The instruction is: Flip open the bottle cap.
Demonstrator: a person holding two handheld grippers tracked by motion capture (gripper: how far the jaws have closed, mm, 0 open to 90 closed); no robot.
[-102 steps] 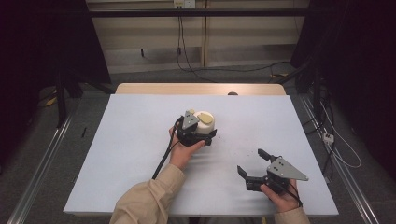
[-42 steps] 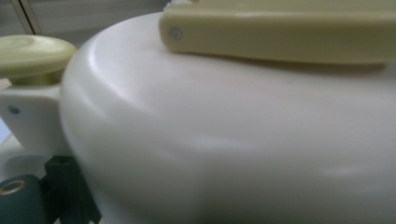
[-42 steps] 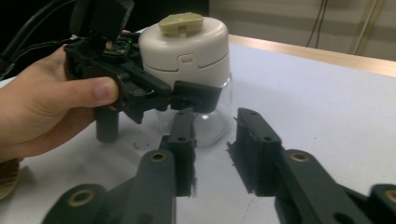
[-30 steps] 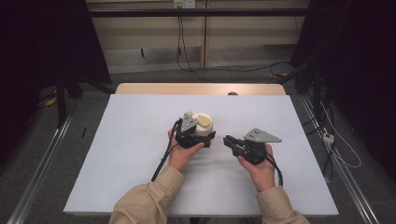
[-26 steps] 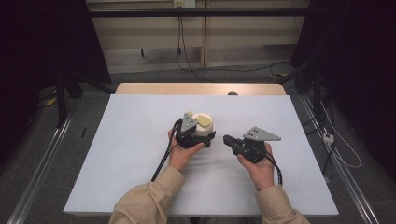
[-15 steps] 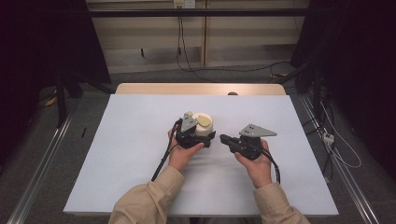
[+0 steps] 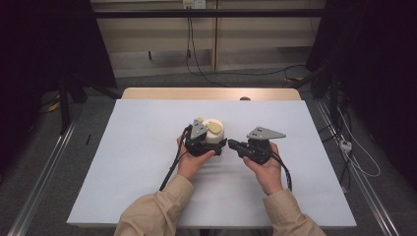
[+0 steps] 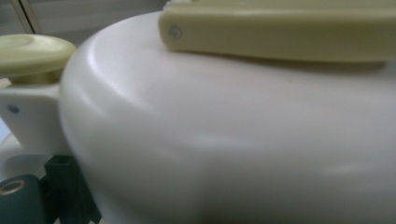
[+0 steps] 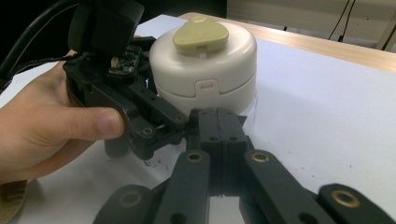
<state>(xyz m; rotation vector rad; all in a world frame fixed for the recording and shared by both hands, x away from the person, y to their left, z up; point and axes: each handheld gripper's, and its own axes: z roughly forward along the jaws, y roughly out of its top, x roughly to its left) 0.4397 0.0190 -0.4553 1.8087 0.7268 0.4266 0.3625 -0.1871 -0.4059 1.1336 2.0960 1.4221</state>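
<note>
light: even overhead; surroundings dark | left gripper view: blurred close-up

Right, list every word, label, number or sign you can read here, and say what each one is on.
None can be read. The cream container and its yellowish lid tab are blank. The left gripper carries a small circuit board whose marks are too small to read. The right gripper shows no text.

Left hand (image 7: 193, 161): wrapped round the left gripper (image 7: 212, 143), thumb along its side, forearm coming in from the bottom edge.
Left gripper: jaws set either side of a round body, pressed against it.
Right hand (image 7: 265, 168): holds the right gripper (image 9: 218, 122) level, pointing left.
Right gripper: jaws pressed together, tips just beside the left gripper's jaw.
Sleeves (image 7: 156, 209): tan, on both forearms.
</note>
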